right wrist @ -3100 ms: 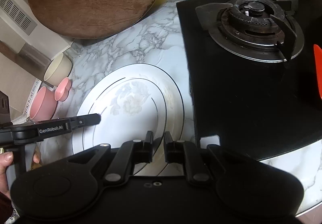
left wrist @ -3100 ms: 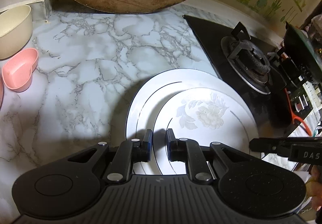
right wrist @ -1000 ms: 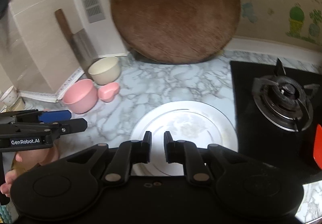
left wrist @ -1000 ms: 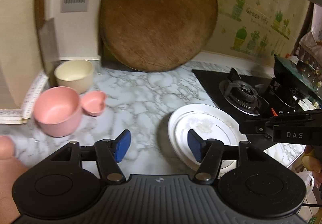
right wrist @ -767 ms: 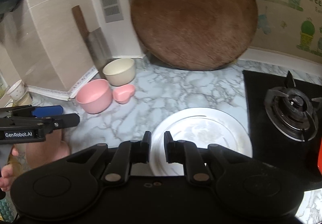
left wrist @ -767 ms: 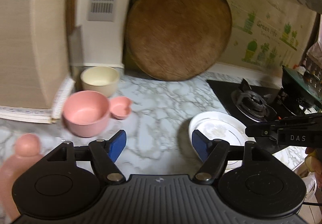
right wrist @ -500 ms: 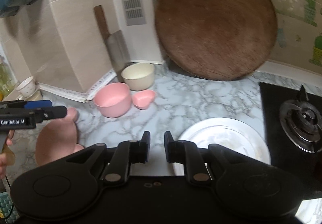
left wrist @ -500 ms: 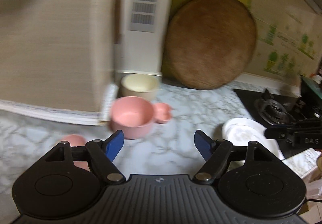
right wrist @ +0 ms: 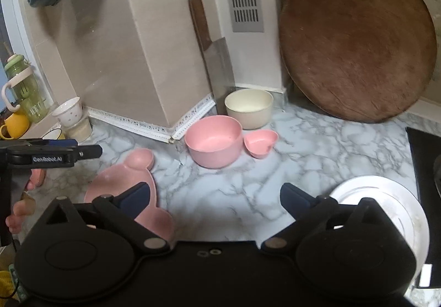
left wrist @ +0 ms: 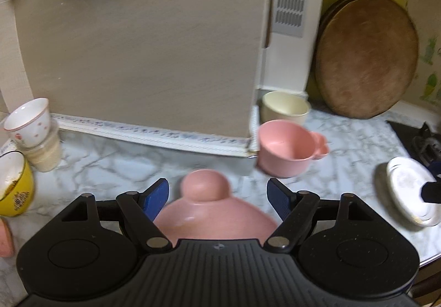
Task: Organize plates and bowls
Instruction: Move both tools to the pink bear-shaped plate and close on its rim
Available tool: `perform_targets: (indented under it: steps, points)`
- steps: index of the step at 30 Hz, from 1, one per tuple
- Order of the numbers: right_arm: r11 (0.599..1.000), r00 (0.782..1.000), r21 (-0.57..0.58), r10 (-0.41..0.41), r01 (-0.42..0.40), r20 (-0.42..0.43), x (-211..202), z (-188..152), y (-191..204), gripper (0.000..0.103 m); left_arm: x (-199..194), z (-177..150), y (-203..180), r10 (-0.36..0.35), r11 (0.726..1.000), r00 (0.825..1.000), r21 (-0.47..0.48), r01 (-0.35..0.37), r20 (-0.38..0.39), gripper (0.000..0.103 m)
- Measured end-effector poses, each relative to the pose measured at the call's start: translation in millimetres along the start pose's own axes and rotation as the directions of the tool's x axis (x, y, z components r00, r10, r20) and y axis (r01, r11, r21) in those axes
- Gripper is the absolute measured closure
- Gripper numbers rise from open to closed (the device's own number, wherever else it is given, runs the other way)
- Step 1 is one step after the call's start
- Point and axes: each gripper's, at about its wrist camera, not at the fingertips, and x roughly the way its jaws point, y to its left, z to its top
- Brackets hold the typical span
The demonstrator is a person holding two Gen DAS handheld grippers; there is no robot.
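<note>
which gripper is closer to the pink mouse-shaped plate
Left. The left gripper hangs open right over the pink plate, straddling it. The right gripper is open too, with the plate off to its left.

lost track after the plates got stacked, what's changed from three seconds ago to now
Both grippers swung left, away from the white plates. The left gripper, open, now straddles the pink bear-shaped plate. The right gripper has just been opening, nothing between its jaws. The white plates and the bowls stayed put.

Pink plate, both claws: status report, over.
Left claw open, over pink plate, not gripping. Right claw empty, jaws just opened wide. White plates stacked by stove. Nothing blocking.
</note>
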Motion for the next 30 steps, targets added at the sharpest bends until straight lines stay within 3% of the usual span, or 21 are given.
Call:
perform_targets:
  steps: [7,12,17,23,30]
  points:
    - [0.995,0.990,0.020,0.096,-0.095,-0.107,32,-11,27,0.001,27,-10,32,-0.013,1.000,0.999,0.000,0.013,-0.044,0.025]
    - [0.997,0.979,0.019,0.072,-0.070,-0.193,52,-21,60,0.001,49,-11,42,-0.074,0.995,0.993,0.056,0.079,-0.091,0.025]
    - [0.992,0.945,0.043,0.130,-0.123,-0.302,67,-30,89,0.002,74,-15,55,-0.075,0.994,0.990,0.067,0.084,-0.121,0.025]
    - [0.989,0.898,0.094,0.144,-0.115,-0.417,86,-43,107,0.009,93,-19,68,-0.080,0.995,0.986,0.046,0.087,-0.149,0.025]
    - [0.982,0.872,0.176,0.144,-0.067,-0.469,106,-54,118,0.017,107,-23,68,-0.093,0.992,0.979,0.070,0.107,-0.181,0.025]
